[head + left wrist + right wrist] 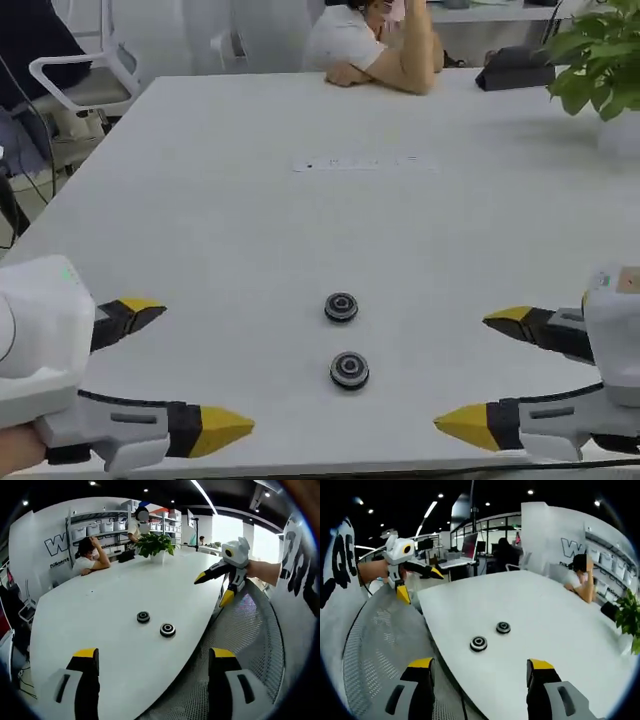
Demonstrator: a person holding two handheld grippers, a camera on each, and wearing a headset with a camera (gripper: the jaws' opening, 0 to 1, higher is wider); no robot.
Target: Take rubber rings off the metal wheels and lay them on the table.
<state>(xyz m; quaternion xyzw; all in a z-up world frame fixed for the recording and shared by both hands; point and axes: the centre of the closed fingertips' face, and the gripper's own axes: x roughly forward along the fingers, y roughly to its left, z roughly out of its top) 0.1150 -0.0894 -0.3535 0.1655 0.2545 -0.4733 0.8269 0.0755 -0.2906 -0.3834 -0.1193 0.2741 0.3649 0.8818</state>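
You're holding the left gripper (195,368) at the near left edge of the table (300,220), jaws spread wide and gripping nothing. You're holding the right gripper (465,372) opposite it at the near right, its jaws gaping too and just as empty. Both are pointing inward at the two wheels lying flat between them, well apart from either gripper. The far wheel (341,307) is sitting just beyond the near wheel (349,370), close together but not touching. Each one is wearing its black ring around a metal hub, so no ring is lying loose on the table.

In the left gripper view you're looking past your own yellow tips (154,680) at the near wheel (167,630) and the far wheel (143,617), with the right gripper (212,591) hanging over the table edge. In the right gripper view the near wheel (478,643) and far wheel (503,627) are lying ahead of the gripper (481,665), and the left gripper (422,587) is hovering off the edge.

A person (370,45) is leaning on the far end, a plant (600,55) is standing at the far right
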